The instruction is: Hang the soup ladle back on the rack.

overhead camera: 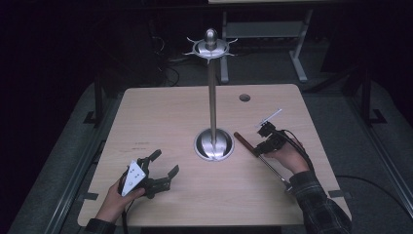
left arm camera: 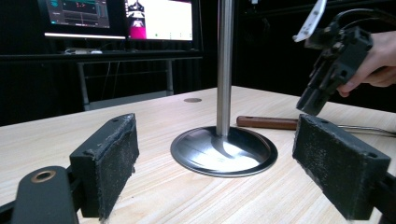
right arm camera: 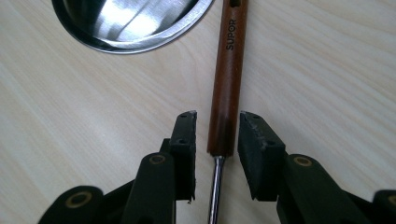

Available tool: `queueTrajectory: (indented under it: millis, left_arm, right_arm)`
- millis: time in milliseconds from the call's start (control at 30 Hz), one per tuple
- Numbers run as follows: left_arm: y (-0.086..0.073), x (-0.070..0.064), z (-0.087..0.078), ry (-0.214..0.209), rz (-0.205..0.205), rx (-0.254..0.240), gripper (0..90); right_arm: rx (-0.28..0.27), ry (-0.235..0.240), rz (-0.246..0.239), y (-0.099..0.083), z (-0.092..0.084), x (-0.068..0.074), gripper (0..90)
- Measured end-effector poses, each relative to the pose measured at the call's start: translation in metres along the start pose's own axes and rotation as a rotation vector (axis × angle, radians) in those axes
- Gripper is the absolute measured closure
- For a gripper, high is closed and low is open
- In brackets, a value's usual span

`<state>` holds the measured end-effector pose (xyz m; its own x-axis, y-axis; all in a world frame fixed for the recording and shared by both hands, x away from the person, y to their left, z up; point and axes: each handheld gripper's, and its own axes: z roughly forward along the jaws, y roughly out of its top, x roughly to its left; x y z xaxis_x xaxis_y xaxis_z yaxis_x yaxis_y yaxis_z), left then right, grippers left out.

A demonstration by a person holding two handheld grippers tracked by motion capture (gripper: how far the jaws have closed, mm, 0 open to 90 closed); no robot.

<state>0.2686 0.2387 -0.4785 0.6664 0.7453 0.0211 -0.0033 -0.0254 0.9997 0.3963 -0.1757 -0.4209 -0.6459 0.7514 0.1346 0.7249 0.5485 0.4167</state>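
Right gripper point(right arm camera: 216, 154) fingers straddle utensil handle point(right arm camera: 227, 84), head hidden.

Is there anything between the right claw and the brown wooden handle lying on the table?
Nothing visible does. The right claw is open, its jaws on either side of the wooden handle near its metal shank, with small gaps.

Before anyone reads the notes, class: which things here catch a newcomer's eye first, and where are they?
A tall steel stand rises from a round base at the table's centre. To its right lies a wooden-handled utensil, which the right gripper straddles with jaws apart. The left gripper rests open near the front left.
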Motion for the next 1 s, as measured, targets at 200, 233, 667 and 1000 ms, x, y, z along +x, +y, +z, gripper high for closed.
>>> queueTrajectory:
  millis: [200,233,667,1000]
  left_arm:
    - [0.000,0.000,0.000,0.000,0.000,-0.001,13.8]
    - [0.000,0.000,0.000,-0.001,0.001,0.000,13.8]
    - [0.000,0.000,0.000,-0.001,0.001,-0.001,13.8]
    - [0.000,0.000,0.000,-0.002,0.002,0.000,13.8]
  right_arm:
    - [0.061,-0.021,-0.034,0.009,0.014,-0.002,68.0]
    - [0.070,-0.020,-0.034,0.009,0.015,-0.002,68.9]
    - [0.107,-0.046,-0.037,0.011,0.025,-0.001,69.8]
    - [0.118,-0.060,-0.032,0.011,0.029,0.003,69.9]
